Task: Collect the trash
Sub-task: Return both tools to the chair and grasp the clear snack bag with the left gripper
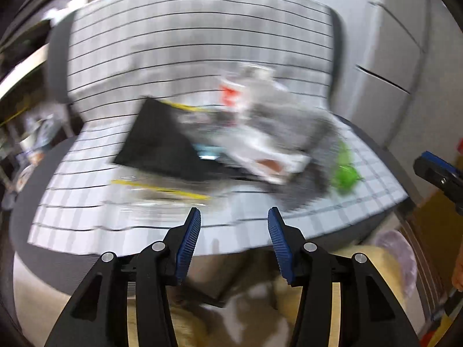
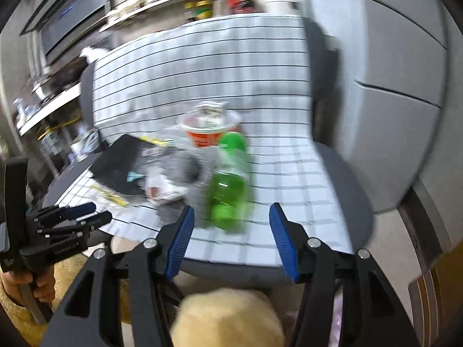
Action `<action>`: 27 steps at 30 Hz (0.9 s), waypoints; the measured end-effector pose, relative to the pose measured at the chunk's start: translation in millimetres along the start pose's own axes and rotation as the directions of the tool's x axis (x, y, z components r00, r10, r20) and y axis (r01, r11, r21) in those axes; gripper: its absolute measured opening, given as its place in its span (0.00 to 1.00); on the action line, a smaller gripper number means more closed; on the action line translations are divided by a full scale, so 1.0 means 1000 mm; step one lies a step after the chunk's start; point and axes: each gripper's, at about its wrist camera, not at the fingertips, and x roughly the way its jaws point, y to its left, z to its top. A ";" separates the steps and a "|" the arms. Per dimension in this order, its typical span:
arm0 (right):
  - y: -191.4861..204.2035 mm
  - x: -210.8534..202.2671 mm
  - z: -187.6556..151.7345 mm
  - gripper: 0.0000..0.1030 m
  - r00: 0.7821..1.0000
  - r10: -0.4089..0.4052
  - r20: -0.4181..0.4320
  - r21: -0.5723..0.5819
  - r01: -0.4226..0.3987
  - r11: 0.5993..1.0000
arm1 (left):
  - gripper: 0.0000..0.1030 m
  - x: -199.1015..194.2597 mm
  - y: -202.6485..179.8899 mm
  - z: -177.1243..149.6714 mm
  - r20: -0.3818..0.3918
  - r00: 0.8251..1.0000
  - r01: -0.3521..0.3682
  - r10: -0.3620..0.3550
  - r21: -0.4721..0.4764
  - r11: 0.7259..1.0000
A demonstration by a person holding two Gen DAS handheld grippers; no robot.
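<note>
A grey chair point(image 2: 341, 173) draped in a white checked cloth point(image 2: 202, 66) fills both views, and the trash lies heaped on its seat. Biggest is a black sheet point(image 1: 162, 141) at nine o'clock of the heap, then a green bottle point(image 2: 228, 182) lying at three o'clock beside crumpled clear plastic point(image 1: 269, 144) (too blurred to sort). A red-banded cup point(image 2: 207, 128) stands at twelve o'clock, touching the bottle's top. The left gripper point(image 1: 233, 219) and right gripper point(image 2: 230, 217) hover at six o'clock near the seat's front edge, jaws parted, nothing between them.
</note>
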 end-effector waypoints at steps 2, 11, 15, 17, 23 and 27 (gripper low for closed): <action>0.022 0.015 0.010 0.52 1.000 0.026 -0.015 -0.050 -0.026 0.998 | 0.49 -0.001 0.023 0.003 0.007 1.000 -0.029 0.029 -0.041 0.999; 0.087 0.054 0.032 0.55 0.998 0.059 -0.024 -0.193 -0.063 0.979 | 0.48 0.011 0.057 0.027 0.047 0.998 0.043 -0.039 -0.099 0.994; 0.078 0.051 0.033 0.56 1.000 0.030 0.004 -0.170 -0.029 0.985 | 0.39 0.028 0.041 0.040 0.066 0.994 0.097 -0.092 -0.075 0.992; 0.070 0.050 0.033 0.56 1.000 0.018 0.010 -0.153 -0.016 0.988 | 0.33 0.038 0.038 0.045 0.063 0.992 0.116 -0.111 -0.084 0.990; 0.043 0.049 0.031 0.56 1.000 -0.002 0.020 -0.103 0.005 0.995 | 0.32 0.075 0.035 0.060 -0.003 0.989 0.143 -0.145 -0.122 0.982; 0.031 0.054 0.026 0.56 1.000 0.002 0.009 -0.101 -0.001 0.995 | 0.30 0.094 0.040 0.061 -0.048 0.981 0.175 -0.187 -0.182 0.967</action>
